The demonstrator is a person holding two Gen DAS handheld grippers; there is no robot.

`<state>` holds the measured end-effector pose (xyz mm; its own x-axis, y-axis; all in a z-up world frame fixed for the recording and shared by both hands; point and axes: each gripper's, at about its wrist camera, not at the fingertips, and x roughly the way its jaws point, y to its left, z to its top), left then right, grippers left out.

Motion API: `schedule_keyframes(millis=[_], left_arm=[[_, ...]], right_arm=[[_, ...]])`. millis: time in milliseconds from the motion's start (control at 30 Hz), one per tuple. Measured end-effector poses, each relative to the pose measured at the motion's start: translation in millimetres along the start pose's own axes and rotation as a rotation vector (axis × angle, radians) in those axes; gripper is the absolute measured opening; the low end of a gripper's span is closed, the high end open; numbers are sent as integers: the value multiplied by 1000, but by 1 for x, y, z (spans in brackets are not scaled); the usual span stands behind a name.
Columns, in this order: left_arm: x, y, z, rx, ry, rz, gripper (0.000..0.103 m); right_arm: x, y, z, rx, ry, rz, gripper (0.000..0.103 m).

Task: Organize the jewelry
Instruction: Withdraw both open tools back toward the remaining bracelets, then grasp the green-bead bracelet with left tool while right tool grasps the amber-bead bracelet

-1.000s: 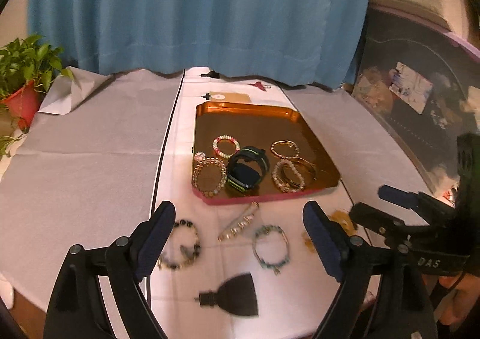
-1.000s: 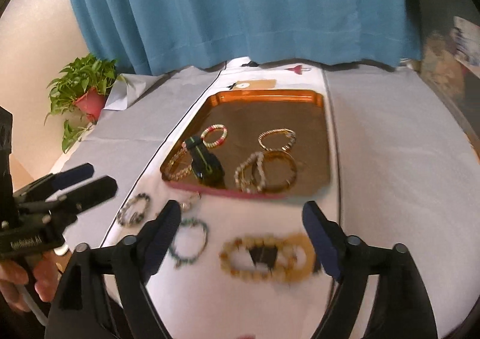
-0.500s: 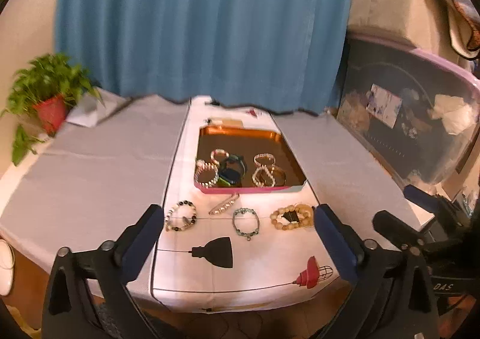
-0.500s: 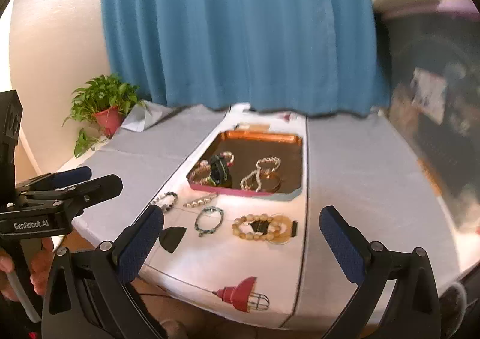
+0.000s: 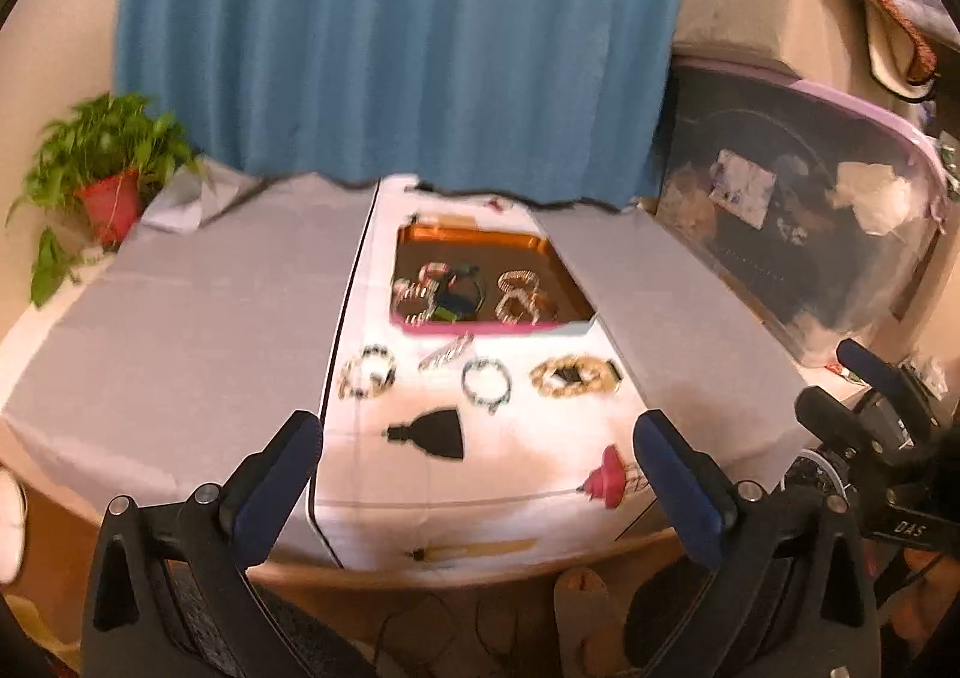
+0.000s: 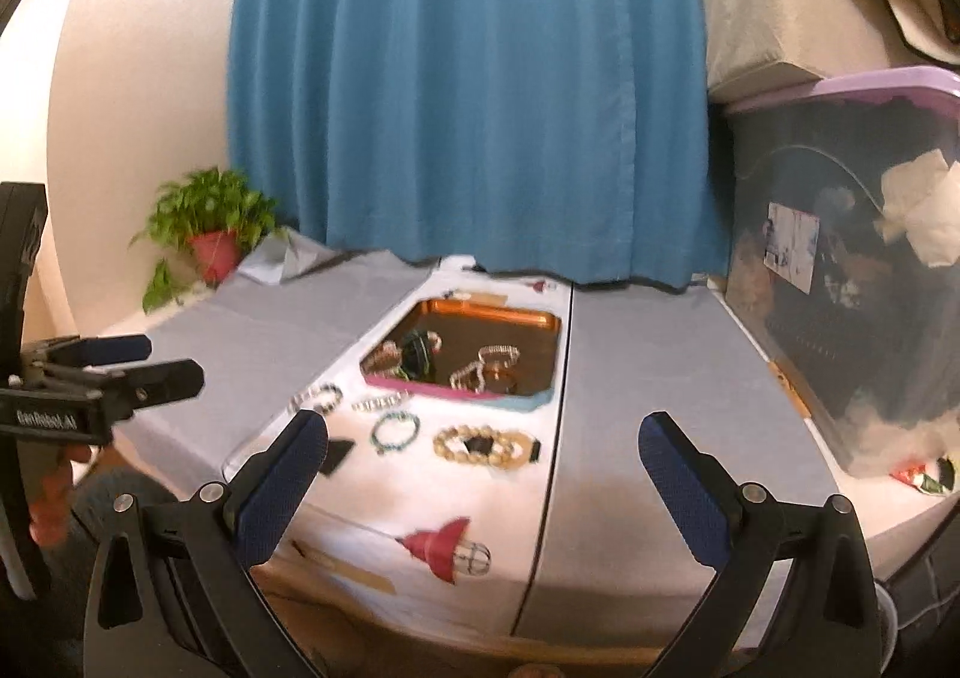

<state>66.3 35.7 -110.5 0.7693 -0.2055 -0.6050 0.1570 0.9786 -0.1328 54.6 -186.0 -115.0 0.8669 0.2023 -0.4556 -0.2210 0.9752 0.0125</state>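
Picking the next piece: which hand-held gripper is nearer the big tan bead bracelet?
Right, probably. The right hand-held gripper faces the tan bracelet nearly head-on; the left hand-held gripper sits left of it. Both are open, well back.

"DAS" on right gripper [image 5: 864, 378]

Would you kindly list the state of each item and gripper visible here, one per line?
Left gripper: jaws open, empty.
Right gripper: jaws open, empty.
Orange metal tray with pink rim: flat on the cloth, holds several bracelets.
Large tan wooden-bead bracelet: on the cloth, outside the tray.
Turquoise bead bracelet: on the cloth, outside the tray.
Dark-and-pale bead bracelet: on the cloth, outside the tray.
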Motion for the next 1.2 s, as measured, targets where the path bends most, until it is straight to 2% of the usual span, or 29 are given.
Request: schedule_keyframes(millis=[67, 167, 233, 367, 500, 567, 600, 633, 667, 700, 733, 800, 900, 967, 1000, 1033, 1067, 1100, 1200], left_arm=[[4, 2, -4, 10, 14, 1, 103], [2, 6, -7, 22, -13, -25, 103], [6, 5, -7, 39, -10, -15, 103], [35, 4, -8, 45, 26, -35, 102], [68, -1, -8, 66, 41, -62, 100], [92, -5, -5, 92, 45, -56, 98], [104, -6, -2, 91, 46, -50, 91], [121, -6, 1, 77, 47, -63, 82], [129, -5, 3, 68, 50, -70, 77], [142, -4, 6, 51, 56, -79, 66], [159, -3, 9, 30, 62, -96, 56], [177, 1, 9, 13, 52, -100, 48], [190, 8, 4, -3, 32, -83, 48], [206, 10, 1, 16, 94, -67, 46], [210, 10, 1, 20, 119, -65, 42], [219, 11, 1, 11, 164, -78, 33], [225, 13, 2, -13, 188, -113, 30], [227, 14, 2, -25, 194, -128, 29], [230, 12, 4, -14, 189, -109, 28]], right_arm=[[8, -3, -7, 15, 18, 50, 103], [21, -8, -18, 48, 28, 101, 103], [31, -10, -26, 78, 27, 124, 103], [56, -13, -39, 105, 45, 156, 102], [86, -16, -48, 103, 91, 178, 90], [101, -20, -51, 102, 109, 170, 88], [109, -22, -52, 106, 119, 174, 84], [123, -28, -54, 113, 133, 176, 76], [132, -31, -56, 116, 137, 167, 70], [145, -36, -59, 115, 143, 151, 58], [154, -39, -61, 117, 158, 143, 52], [181, -50, -66, 148, 221, 138, 45], [200, -59, -62, 154, 245, 128, 43], [211, -57, -55, 111, 258, 130, 43], [219, -55, -53, 96, 274, 132, 43], [226, -53, -51, 87, 288, 136, 42], [233, -52, -48, 83, 295, 140, 42], [236, -50, -47, 80, 299, 137, 42], [250, -43, -39, 61, 315, 134, 42]])
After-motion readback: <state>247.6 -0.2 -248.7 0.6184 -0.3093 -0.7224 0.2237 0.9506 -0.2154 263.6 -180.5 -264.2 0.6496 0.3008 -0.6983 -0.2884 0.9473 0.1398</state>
